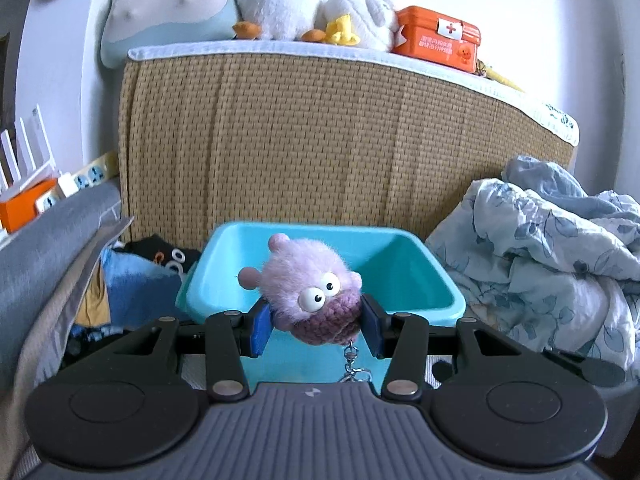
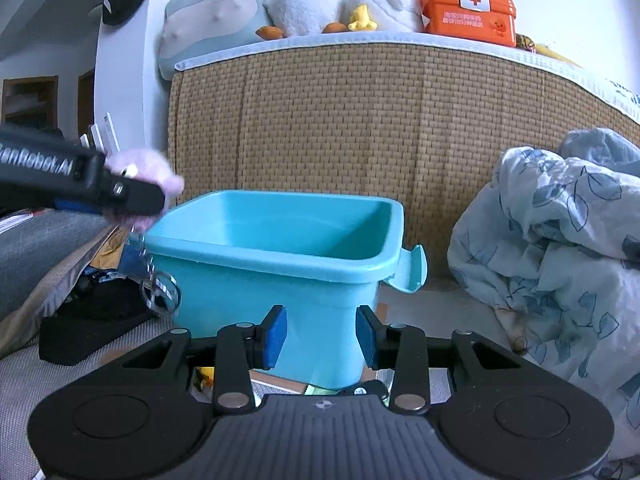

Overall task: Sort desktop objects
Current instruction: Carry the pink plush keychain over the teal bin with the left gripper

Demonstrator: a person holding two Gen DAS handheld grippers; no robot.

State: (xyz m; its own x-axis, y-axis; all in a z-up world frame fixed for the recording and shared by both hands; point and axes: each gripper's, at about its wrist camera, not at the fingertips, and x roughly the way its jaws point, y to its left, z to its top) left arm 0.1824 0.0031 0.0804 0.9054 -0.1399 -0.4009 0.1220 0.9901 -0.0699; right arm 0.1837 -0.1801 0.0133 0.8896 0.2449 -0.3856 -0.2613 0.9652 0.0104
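My left gripper (image 1: 316, 326) is shut on a fluffy purple plush keychain (image 1: 310, 286) with googly eyes; its metal chain and ring hang below. It holds the toy above the near rim of a turquoise plastic bin (image 1: 416, 276). In the right wrist view the left gripper (image 2: 132, 196) comes in from the left with the plush keychain (image 2: 150, 166) beside the turquoise bin's (image 2: 280, 276) left rim, key ring (image 2: 160, 290) dangling. My right gripper (image 2: 322, 334) is open and empty, close in front of the bin's near wall.
A woven tan headboard (image 1: 320, 140) stands behind the bin, topped with plush toys (image 1: 320, 4) and an orange first-aid box (image 1: 438, 36). A crumpled blue-white blanket (image 1: 552, 252) lies right. Grey cushion and power strips (image 1: 80, 180) sit left. Small items (image 2: 360, 390) lie under the right gripper.
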